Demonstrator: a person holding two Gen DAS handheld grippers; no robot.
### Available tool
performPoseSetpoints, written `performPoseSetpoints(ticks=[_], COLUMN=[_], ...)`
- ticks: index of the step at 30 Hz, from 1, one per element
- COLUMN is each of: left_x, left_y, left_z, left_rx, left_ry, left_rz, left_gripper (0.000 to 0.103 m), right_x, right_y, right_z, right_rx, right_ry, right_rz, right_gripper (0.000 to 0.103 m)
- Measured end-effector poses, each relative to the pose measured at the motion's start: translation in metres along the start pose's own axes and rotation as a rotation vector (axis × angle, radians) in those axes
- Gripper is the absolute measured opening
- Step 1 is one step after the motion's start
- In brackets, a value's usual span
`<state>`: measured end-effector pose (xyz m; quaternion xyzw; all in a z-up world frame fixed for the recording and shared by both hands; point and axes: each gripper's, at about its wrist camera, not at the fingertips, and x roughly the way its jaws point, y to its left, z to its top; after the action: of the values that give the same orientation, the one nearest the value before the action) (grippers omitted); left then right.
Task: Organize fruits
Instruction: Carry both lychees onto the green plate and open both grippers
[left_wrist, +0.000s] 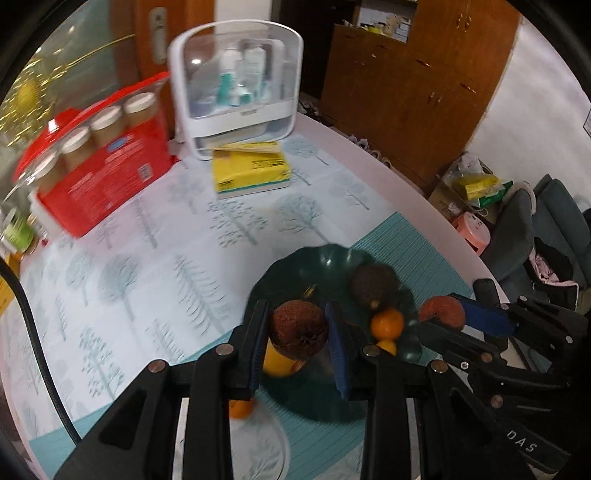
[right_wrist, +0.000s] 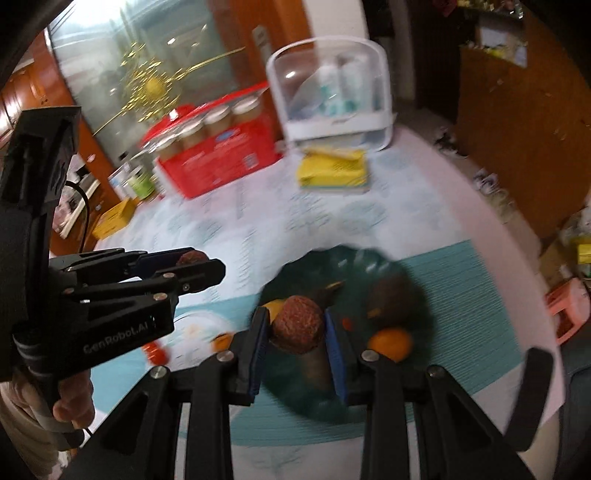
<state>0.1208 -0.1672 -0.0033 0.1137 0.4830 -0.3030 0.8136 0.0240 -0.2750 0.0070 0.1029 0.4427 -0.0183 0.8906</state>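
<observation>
Partly gripper-hidden: green bowl; right view blurred.

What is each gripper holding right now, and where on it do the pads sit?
The left gripper and the right gripper each clamp a round brown fruit, blue pads on its opposite sides.

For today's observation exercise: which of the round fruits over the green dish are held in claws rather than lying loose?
The two brown rough-skinned fruits, one clamped in each claw; the orange ones lie loose.
</observation>
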Motion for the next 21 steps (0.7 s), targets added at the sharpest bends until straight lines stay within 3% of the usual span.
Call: performPoseSetpoints(ticks=[6,13,19,21], left_x=[0.063,0.13,0.158,0.161], left_y=[-0.023,-0.031,-0.034,-0.035], left_z=[0.018,0.012,0.006,0.005], left_rx=[-0.004,-0.016,-0.015,-0.014], left_ry=[0.098,0.221,0.272,0.276], left_rz=[0.006,0.03,0.049,0.054], left_gripper=[0.029,0.029,0.03,0.036], right_x=[0.039,0.087,0.109,0.113], right_y=[-0.04,-0.048,-0.05,-0.053], right_z=[-0.007,-0.031,-0.038,-0.037], right_rx=[0.014,-0.024,-0.059,-0.061], right_ry=[0.091,0.222,0.287,0.299], right_rz=[-0.015,0.046,0.086,0.093], right_gripper=[0.031,0.031,0.031,0.031])
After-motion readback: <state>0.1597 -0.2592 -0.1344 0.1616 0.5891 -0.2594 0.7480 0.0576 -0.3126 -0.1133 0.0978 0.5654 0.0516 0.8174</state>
